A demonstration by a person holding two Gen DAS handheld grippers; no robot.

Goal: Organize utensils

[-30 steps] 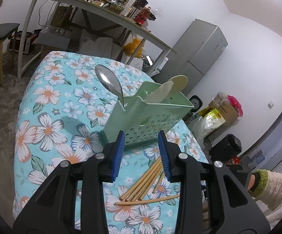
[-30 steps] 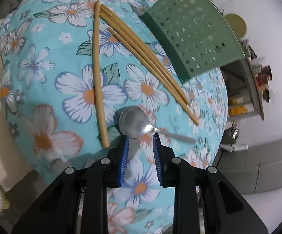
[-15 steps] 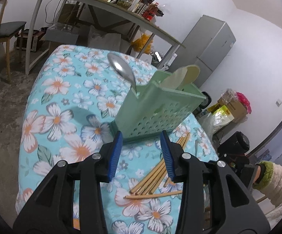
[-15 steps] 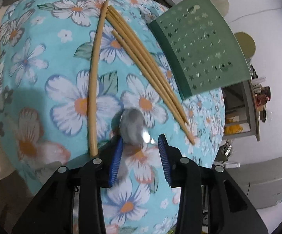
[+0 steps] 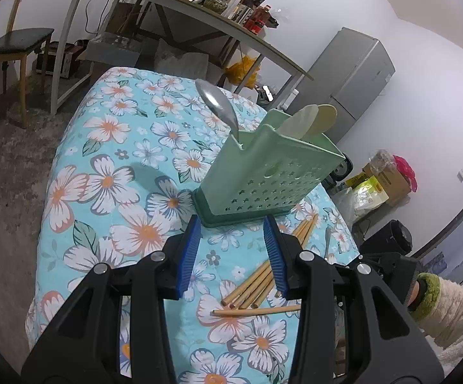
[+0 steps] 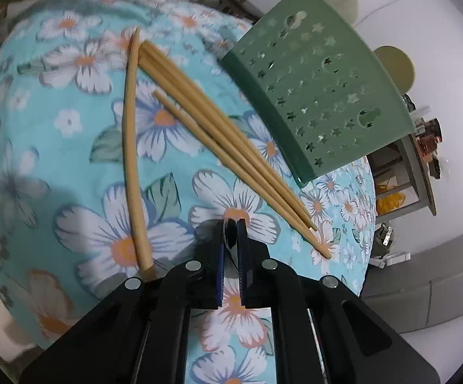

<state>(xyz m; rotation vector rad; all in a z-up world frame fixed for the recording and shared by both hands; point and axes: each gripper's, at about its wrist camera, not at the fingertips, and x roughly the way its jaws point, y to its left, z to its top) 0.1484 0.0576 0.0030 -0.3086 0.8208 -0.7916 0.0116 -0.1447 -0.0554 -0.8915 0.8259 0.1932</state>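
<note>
A green perforated utensil holder [image 5: 263,172] stands on the flowered tablecloth [image 5: 110,147]. It holds a metal spoon [image 5: 215,102] and pale plastic spoons [image 5: 311,118]. Several wooden chopsticks [image 5: 257,284] lie in front of it. My left gripper [image 5: 231,227] hangs open and holds nothing, just short of the holder's base. In the right wrist view my right gripper [image 6: 231,227] is shut on a second metal spoon [image 6: 230,238], gripped edge-on between the pads, just above the cloth. The bundle of chopsticks [image 6: 218,134], a single one [image 6: 132,166] and the holder [image 6: 321,96] lie beyond it.
A cluttered long table [image 5: 199,9], a chair [image 5: 11,41] and a grey fridge [image 5: 359,73] stand behind. Bags and boxes [image 5: 381,182] sit on the floor at the right. A person's fleecy sleeve [image 5: 449,307] shows at the table's near right edge.
My right gripper came forward over the flat-lying spoon and closed on its bowl, which now sits edge-on between the pads. The left gripper turned slightly, staying open.
</note>
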